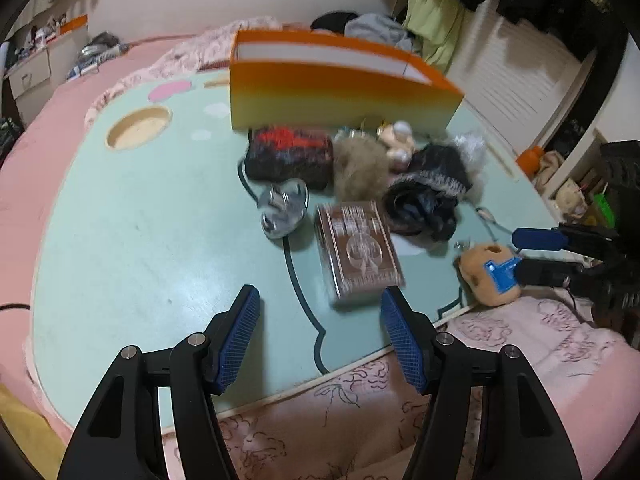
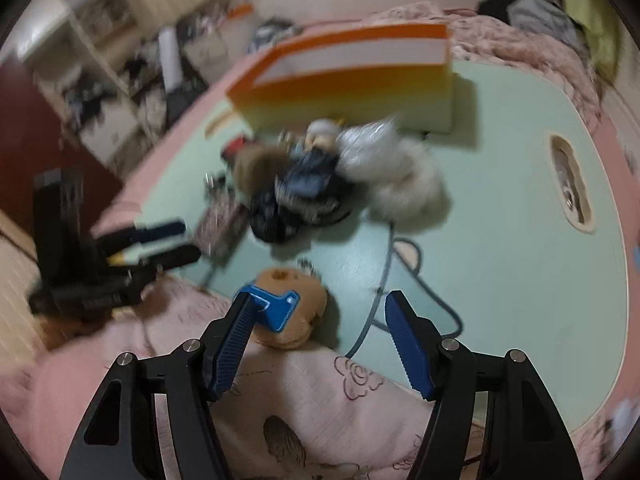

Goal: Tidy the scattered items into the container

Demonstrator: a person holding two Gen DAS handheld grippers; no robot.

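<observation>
A pink bed [image 1: 48,152] carries the mint counter [image 1: 160,240]; cluttered white shelves [image 2: 100,80] stand at ten o'clock, a plain wall [image 1: 200,0] at twelve.

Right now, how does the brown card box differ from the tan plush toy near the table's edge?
The brown card box is a flat, hard-edged rectangle with a printed pattern; the tan plush toy is rounded, soft and plain. The card box lies well inside the green table, while the plush toy sits at the table's edge beside the pink blanket. The right gripper is close by the plush toy; the card box lies just beyond the left gripper. Both are outside the orange container.
</observation>
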